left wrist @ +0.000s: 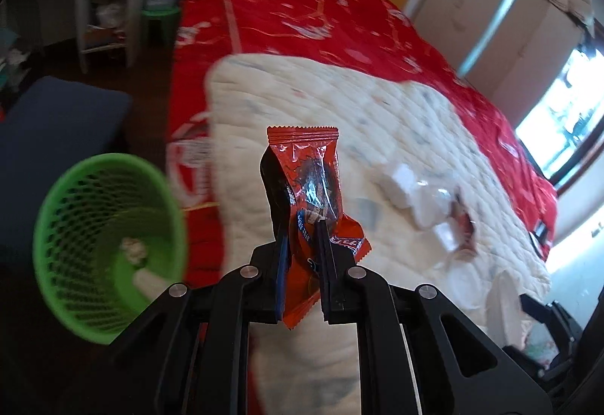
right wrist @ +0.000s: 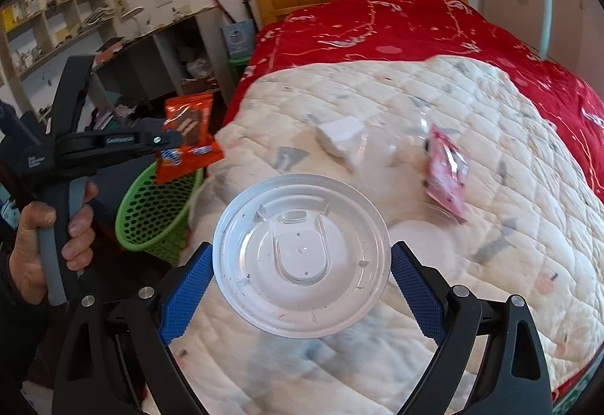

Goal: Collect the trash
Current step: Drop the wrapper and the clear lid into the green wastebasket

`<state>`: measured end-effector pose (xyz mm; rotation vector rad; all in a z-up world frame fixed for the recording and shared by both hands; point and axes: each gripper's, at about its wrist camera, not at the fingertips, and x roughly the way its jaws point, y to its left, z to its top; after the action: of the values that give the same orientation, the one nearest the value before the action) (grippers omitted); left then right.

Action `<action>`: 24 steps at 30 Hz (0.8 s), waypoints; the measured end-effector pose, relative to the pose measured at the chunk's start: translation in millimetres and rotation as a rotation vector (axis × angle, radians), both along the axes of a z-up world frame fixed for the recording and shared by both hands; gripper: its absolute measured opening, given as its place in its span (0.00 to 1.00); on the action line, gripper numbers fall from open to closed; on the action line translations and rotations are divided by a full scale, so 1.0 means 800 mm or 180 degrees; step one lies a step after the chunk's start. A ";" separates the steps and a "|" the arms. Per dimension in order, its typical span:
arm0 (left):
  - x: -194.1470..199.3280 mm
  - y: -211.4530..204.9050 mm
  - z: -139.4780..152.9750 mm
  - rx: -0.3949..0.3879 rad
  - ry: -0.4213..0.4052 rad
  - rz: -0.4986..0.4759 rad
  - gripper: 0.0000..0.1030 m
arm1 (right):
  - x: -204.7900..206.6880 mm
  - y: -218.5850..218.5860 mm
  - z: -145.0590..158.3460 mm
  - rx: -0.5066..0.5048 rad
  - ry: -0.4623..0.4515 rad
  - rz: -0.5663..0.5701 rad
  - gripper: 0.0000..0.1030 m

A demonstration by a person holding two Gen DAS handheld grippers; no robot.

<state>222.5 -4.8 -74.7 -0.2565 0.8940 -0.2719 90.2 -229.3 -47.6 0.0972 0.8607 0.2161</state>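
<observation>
Trash in my left view: my left tongs point(left wrist: 302, 226) pinch an orange snack wrapper point(left wrist: 305, 184), lifted above the bed point(left wrist: 339, 105). The green basket point(left wrist: 75, 226) stands beside the bed on the floor, with some paper already inside. In my right view, my right tongs point(right wrist: 302, 264) grip a clear plastic lid point(right wrist: 302, 256) by its rim. A pink wrapper point(right wrist: 447, 177) and a white block point(right wrist: 339, 135) are left on the quilt, so I judge the task is not finished.
</observation>
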 end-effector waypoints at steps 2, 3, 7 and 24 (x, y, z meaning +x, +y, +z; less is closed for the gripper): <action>-0.006 0.029 0.001 0.0020 -0.0014 0.0127 0.12 | 0.003 0.015 0.003 -0.0003 -0.0020 0.0072 0.87; -0.009 0.044 0.001 0.0058 -0.0025 0.0196 0.12 | 0.004 0.024 0.005 -0.0008 -0.0030 0.0116 0.87; -0.015 0.096 -0.007 0.0197 0.0006 0.0443 0.12 | 0.012 0.053 0.008 -0.0022 -0.0045 0.0256 0.87; 0.001 0.205 -0.090 0.0357 0.0576 0.0881 0.40 | 0.042 0.140 0.008 -0.0020 -0.0006 0.0597 0.87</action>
<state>223.3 159.2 -147.0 -0.3003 1.0360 0.0594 124.0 -117.0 -41.0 0.0100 0.8688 0.3890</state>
